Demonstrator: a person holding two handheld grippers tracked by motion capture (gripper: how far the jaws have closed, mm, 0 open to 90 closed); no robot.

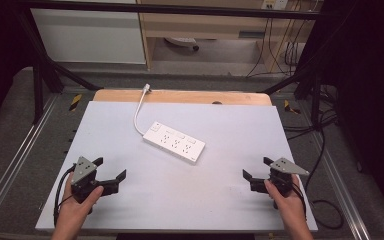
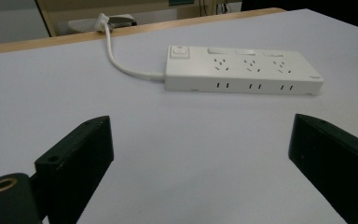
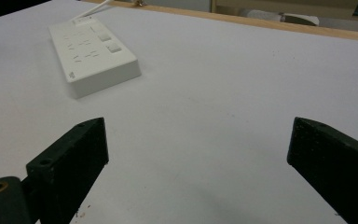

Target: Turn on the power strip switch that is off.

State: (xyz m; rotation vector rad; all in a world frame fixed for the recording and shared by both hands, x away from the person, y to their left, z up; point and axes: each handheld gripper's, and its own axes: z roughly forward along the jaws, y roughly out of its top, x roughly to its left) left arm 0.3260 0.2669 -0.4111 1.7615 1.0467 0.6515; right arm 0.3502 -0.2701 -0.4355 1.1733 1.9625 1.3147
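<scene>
A white power strip (image 1: 174, 141) lies flat near the middle of the white table top (image 1: 220, 200), its white cable (image 1: 139, 109) running to the far edge. In the left gripper view the power strip (image 2: 242, 70) lies ahead, sockets up, with its cable (image 2: 121, 65) curving back. The right gripper view has the power strip (image 3: 93, 56) at upper left. My left gripper (image 1: 111, 169) rests at the near left, open and empty. At the near right my right gripper (image 1: 256, 168) is open too, holding nothing. Each is held in a hand.
A wooden strip (image 1: 182, 96) runs along the table's far edge. Beyond it are a white cabinet (image 1: 87, 35), a wooden desk (image 1: 205, 25) and dangling cables (image 1: 280, 45). A black frame (image 1: 40, 75) flanks the table, and cables (image 1: 325, 145) lie on the floor at right.
</scene>
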